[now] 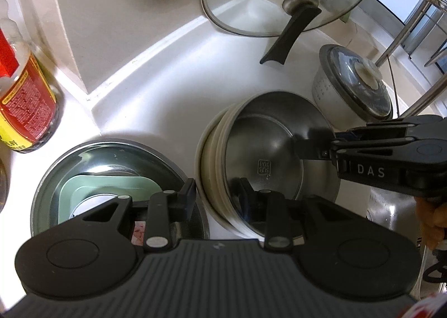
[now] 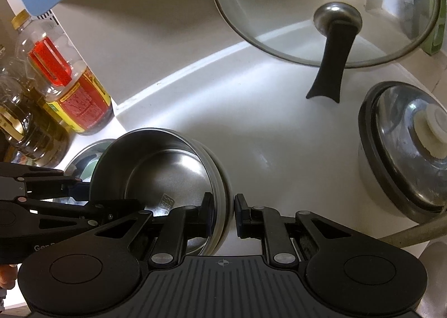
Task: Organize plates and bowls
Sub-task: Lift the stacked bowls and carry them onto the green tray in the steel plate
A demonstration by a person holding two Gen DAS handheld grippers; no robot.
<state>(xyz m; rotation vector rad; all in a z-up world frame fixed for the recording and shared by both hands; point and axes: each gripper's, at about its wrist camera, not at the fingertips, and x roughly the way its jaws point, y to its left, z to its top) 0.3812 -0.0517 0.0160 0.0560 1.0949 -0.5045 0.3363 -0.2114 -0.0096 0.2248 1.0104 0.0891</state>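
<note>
Both grippers clamp opposite rims of the bowl stack (image 1: 251, 155), steel bowl nested on white ones, sharing its weight: the left gripper (image 1: 220, 192) at its seven o'clock edge, the right gripper (image 2: 223, 213) narrowly pinching at four o'clock, above the white counter (image 2: 265, 136).

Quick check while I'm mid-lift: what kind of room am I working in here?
Most likely a home kitchen counter. A glass pan lid leans on the wall, cooking oil bottles stand in the corner, and a wire dish rack sits beside a lidded pot.
</note>
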